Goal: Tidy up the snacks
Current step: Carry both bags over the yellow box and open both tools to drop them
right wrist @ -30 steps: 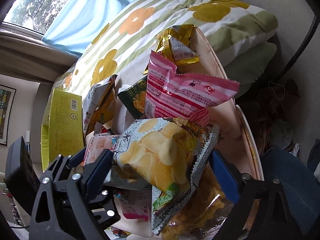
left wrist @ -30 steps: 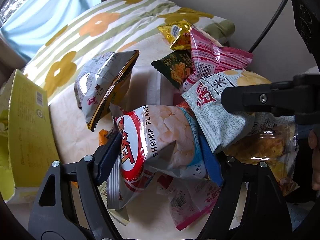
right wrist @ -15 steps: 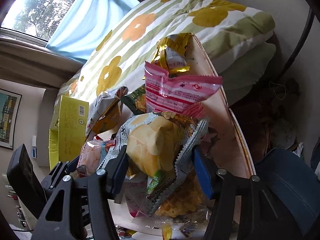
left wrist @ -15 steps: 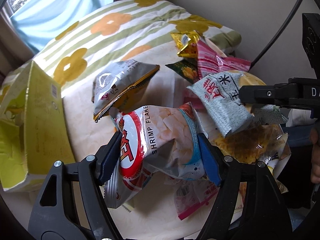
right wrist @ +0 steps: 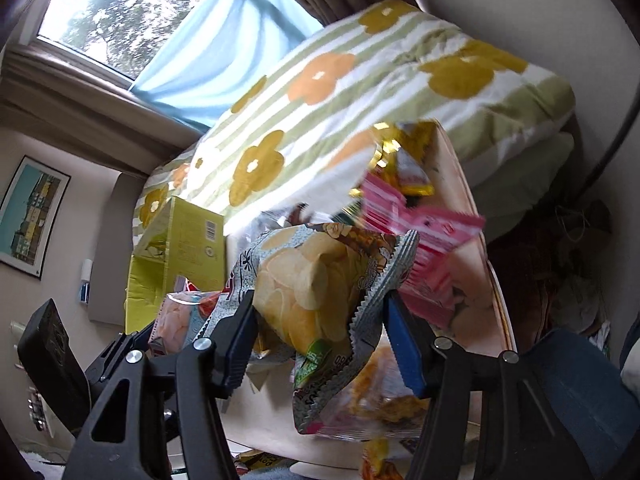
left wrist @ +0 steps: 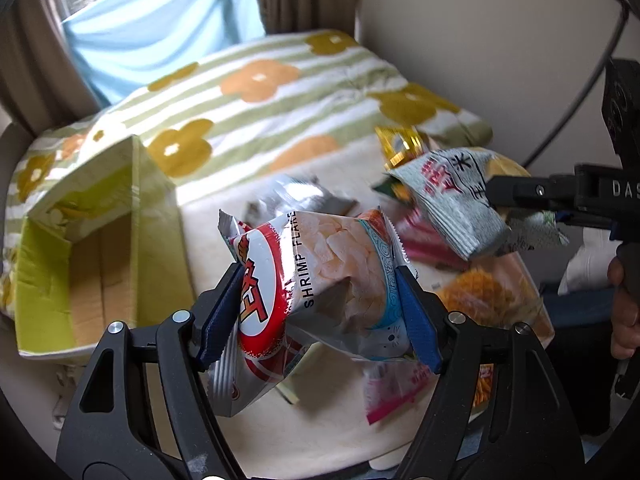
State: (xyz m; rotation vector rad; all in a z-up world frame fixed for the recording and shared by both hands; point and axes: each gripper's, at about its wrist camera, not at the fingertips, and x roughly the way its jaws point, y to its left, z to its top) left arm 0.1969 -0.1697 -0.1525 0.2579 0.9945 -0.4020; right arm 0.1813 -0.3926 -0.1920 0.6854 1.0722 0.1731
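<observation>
- on the cream table (left wrist: 304, 432) by the flowered quilt (left wrist: 280, 92): loose snack pile, much of it motion-blurred
- left gripper (left wrist: 320, 312) clenched on the shrimp bag (left wrist: 320, 280), blue pads pressing both sides; bag is off the table, its lower end hangs crumpled behind the left finger
- right gripper (right wrist: 320, 340) clenched on the chip bag (right wrist: 316, 292), held above the pile; bag's bottom seam droops below the jaws
- right jaws closed in on that bag within the last second, settled for the last half
- left view shows the same chip bag (left wrist: 452, 196) from its grey printed side, pinched by the right gripper's arm; hand (left wrist: 624, 320) on the grip cut off at the right edge
- yellow box (left wrist: 100, 248) open, lying at the table's left edge, inside looks bare but its far corner is hidden
- silver bag (left wrist: 296, 196) behind the shrimp bag: blurred, label unreadable
- pink bag (right wrist: 424, 240) and gold bag (right wrist: 400, 156) at the far end, smeared, text illegible
- clear bag of orange snacks (left wrist: 488, 300) partly hidden under held bags
- pink packet (left wrist: 396, 392) below the left jaws, half covered
</observation>
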